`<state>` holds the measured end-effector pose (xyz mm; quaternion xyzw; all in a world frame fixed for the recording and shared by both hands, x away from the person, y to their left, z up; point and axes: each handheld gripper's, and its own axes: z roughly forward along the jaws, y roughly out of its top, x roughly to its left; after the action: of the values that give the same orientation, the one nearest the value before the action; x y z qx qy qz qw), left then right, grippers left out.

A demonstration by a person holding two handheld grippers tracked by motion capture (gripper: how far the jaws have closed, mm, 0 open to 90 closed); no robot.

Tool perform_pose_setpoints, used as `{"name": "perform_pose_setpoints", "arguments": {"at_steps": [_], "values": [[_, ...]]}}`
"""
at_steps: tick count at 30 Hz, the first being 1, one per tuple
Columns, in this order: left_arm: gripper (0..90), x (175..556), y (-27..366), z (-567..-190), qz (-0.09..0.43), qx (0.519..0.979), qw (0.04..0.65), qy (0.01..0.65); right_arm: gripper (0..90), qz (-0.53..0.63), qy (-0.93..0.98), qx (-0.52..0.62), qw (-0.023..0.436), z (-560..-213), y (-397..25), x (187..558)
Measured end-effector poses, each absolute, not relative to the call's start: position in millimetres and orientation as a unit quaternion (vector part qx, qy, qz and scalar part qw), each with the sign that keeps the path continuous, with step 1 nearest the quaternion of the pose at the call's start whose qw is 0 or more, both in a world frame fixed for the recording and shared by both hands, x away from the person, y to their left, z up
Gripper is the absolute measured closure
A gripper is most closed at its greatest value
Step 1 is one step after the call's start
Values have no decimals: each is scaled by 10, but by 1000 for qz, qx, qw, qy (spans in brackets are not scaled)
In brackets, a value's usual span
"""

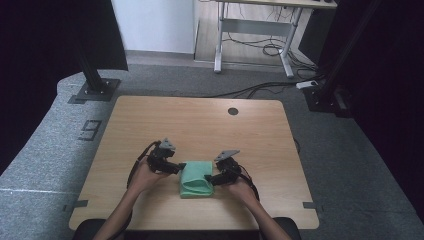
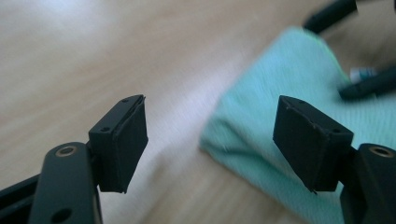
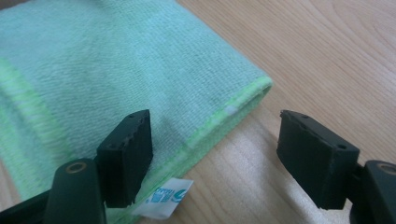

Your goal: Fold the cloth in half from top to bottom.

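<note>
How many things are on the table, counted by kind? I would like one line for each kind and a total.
Green folded towel: 1
Grippers, left gripper and right gripper, both open: 2
Total: 3

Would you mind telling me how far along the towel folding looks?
Done: the green towel lies folded into a compact rectangle on the table. In hand: nothing; the left gripper and right gripper flank it, both open. Left: perhaps another fold, hard to judge.

green cloth (image 2: 289, 116) blurred, label (image 3: 164, 199) print unreadable
</note>
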<state>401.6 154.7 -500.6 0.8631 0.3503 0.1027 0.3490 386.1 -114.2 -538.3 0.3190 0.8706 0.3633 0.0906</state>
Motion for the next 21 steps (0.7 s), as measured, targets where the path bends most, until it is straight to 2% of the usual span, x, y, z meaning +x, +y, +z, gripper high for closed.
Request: {"name": "perform_pose_setpoints", "arguments": {"at_steps": [3,5,13,18,21], "values": [[261,4118,1556,-5017,126,855,342,369,263,366,871,314,97,-5339,-1153,3829],[260,4150,1590,-5079,128,852,336,380,294,375,867,313,97,-5281,-1163,3803],[260,4150,1643,-5222,115,851,332,389,420,416,863,282,48,-5057,-993,3736],[259,4118,1673,-5218,118,853,328,388,428,416,873,253,21,-5064,-810,3670],[259,4101,1710,-5251,117,851,328,392,390,423,875,235,10,-5045,-676,3611]]}}
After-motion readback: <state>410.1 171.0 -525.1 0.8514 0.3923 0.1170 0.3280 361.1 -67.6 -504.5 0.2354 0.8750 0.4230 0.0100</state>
